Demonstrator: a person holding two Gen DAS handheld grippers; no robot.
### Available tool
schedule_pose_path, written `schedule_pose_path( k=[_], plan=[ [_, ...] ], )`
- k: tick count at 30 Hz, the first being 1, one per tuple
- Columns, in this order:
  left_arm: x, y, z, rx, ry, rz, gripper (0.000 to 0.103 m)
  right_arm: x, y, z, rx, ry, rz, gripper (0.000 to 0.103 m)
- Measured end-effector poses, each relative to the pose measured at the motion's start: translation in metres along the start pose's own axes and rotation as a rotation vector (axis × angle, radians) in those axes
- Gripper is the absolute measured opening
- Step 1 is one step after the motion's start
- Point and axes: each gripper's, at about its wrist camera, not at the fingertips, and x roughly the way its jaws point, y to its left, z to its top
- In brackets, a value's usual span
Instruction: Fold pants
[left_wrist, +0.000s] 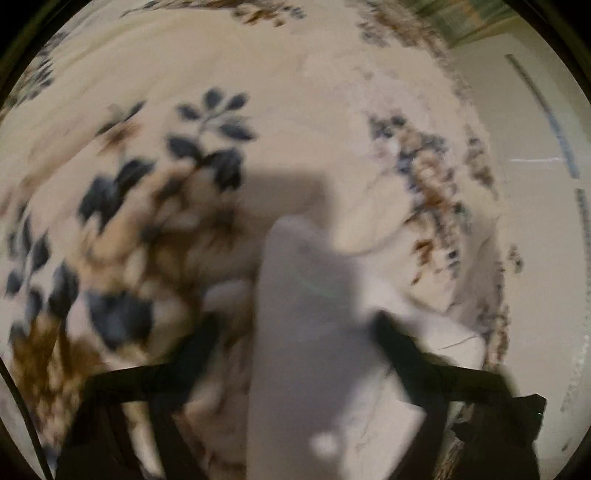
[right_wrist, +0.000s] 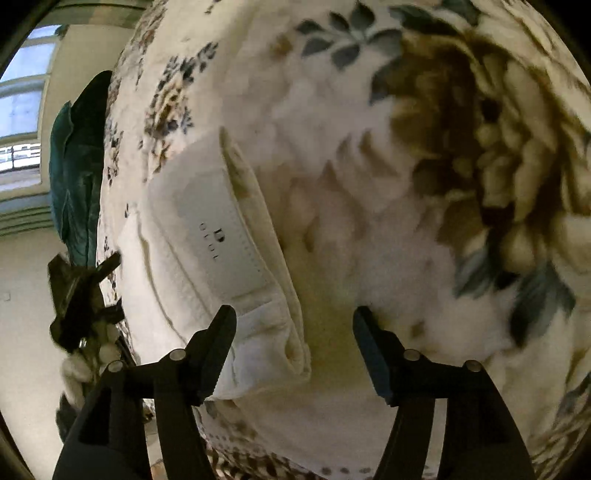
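floral blanket | white pants folded, label up | right gripper spread | left gripper pinching pants

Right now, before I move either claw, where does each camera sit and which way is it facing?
Left wrist: on the left claw, looking down along its fingers at the floral blanket; both black fingers show, pale cloth between them, badly blurred.
Right wrist: on the right claw, facing the folded white pants on the floral blanket; both fingers show, spread apart.
Shared: the floral blanket, and probably the pants.
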Motion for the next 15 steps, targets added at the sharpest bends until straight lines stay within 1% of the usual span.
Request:
schedule_pose_path(
  k=[2, 4, 5, 7, 9, 10, 11, 13, 15],
  plan=[
    [0.003, 0.003, 0.007, -0.014, 0.02, -0.029, 0.048, -0.002, 0.005, 0.002, -0.023, -0.003, 0.001, 0.068],
    [0.008, 0.013, 0.011, -0.056, 0.036, -0.06, 0.047, -0.008, 0.006, 0.0, -0.04, -0.005, 0.012, 0.068],
    [0.01, 0.02, 0.013, -0.086, 0.043, -0.07, 0.047, -0.008, 0.01, 0.003, -0.046, -0.011, 0.014, 0.068],
    [0.018, 0.042, 0.014, -0.192, 0.059, -0.129, 0.047, -0.008, 0.015, 0.009, -0.047, -0.024, 0.019, 0.068],
    [0.023, 0.052, 0.014, -0.254, 0.063, -0.157, 0.048, -0.009, 0.014, 0.011, -0.049, -0.032, 0.038, 0.068],
    [0.023, 0.05, 0.015, -0.255, 0.059, -0.156, 0.05, -0.004, 0.016, 0.016, -0.047, -0.028, 0.056, 0.068],
    [0.024, 0.046, 0.016, -0.238, 0.056, -0.146, 0.052, 0.005, 0.018, 0.023, -0.042, -0.004, 0.078, 0.068],
    [0.023, 0.035, 0.02, -0.183, 0.057, -0.129, 0.06, 0.016, 0.023, 0.032, -0.042, 0.009, 0.085, 0.068],
    [0.025, 0.032, 0.024, -0.157, 0.056, -0.114, 0.061, 0.024, 0.031, 0.039, -0.077, 0.008, 0.115, 0.068]
  ],
)
